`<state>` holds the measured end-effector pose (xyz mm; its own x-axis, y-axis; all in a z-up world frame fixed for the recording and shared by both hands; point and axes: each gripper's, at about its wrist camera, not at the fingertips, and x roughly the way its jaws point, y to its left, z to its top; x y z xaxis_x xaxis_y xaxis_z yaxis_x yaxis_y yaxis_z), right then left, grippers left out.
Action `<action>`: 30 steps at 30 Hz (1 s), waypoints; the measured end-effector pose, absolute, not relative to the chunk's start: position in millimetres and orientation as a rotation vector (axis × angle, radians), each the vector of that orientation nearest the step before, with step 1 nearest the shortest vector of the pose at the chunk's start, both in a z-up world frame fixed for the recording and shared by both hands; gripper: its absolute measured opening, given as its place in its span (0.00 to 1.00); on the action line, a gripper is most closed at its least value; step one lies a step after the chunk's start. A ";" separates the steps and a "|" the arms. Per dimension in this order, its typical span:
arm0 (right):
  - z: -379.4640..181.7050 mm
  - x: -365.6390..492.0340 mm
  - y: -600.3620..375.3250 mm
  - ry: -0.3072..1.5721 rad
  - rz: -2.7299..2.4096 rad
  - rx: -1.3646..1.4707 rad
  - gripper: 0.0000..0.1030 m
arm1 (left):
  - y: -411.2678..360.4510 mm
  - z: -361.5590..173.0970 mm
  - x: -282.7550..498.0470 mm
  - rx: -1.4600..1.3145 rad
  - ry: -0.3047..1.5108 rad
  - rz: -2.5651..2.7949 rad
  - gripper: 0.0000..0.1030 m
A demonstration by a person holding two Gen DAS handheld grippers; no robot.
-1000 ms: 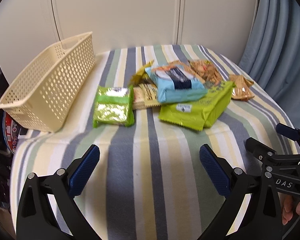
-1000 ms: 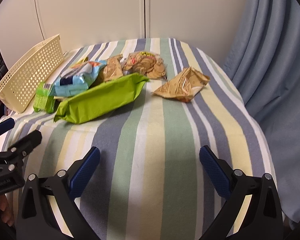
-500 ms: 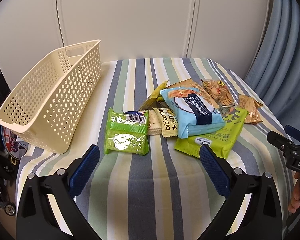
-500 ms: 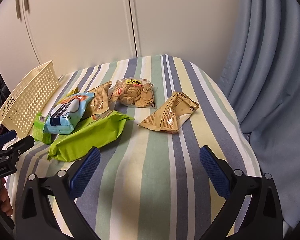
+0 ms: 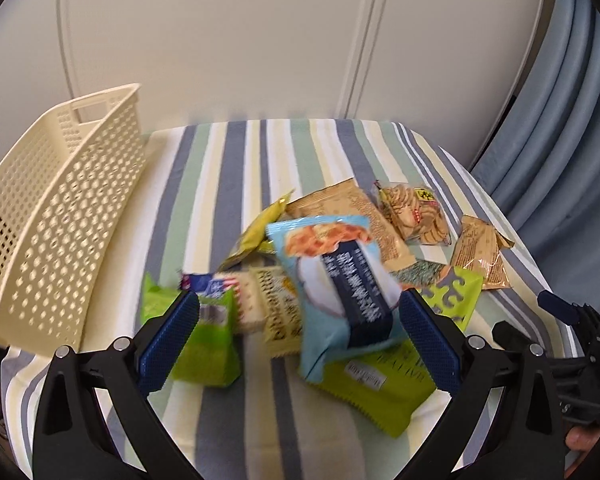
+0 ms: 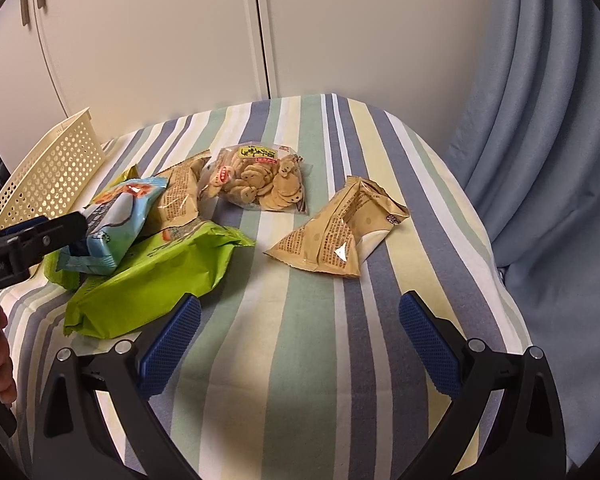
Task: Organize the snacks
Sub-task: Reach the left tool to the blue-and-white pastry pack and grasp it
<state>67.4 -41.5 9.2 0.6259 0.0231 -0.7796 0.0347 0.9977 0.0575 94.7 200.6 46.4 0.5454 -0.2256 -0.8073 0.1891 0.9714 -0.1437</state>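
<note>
Striped cloth: my worktop, w/ snacks piled mid-left.
L tongs: wide open, empty, over light-blue foil snack packet.
R tongs: wide open, empty.
Cream perforated plastic basket: far left.

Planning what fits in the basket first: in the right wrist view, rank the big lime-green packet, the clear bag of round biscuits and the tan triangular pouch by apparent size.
1. Lime-green packet, clearly largest, though also nearest the camera.
2-3. Tan triangular pouch and clear biscuit bag look alike; unranked.

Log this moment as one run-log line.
left gripper: open, over light blue snack pack | right gripper: open, empty | basket: no snacks visible inside
</note>
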 end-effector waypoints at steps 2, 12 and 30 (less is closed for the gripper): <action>8.6 69.3 -45.5 0.898 -0.011 0.080 0.95 | 191.1 41.0 104.9 -0.026 0.982 -0.251 0.98; 5.5 85.3 -64.4 0.924 -0.039 0.096 0.95 | 180.8 23.8 130.3 -0.051 1.017 -0.267 0.87; -13.0 155.9 -74.4 1.070 -0.051 0.125 0.95 | 222.4 41.9 119.7 -0.180 0.922 -0.301 0.50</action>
<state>155.9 -74.4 -13.0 0.4799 0.0186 -0.8771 0.1024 0.9918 0.0770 119.7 222.4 41.9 0.5665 -0.3306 -0.7548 0.1779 0.9435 -0.2797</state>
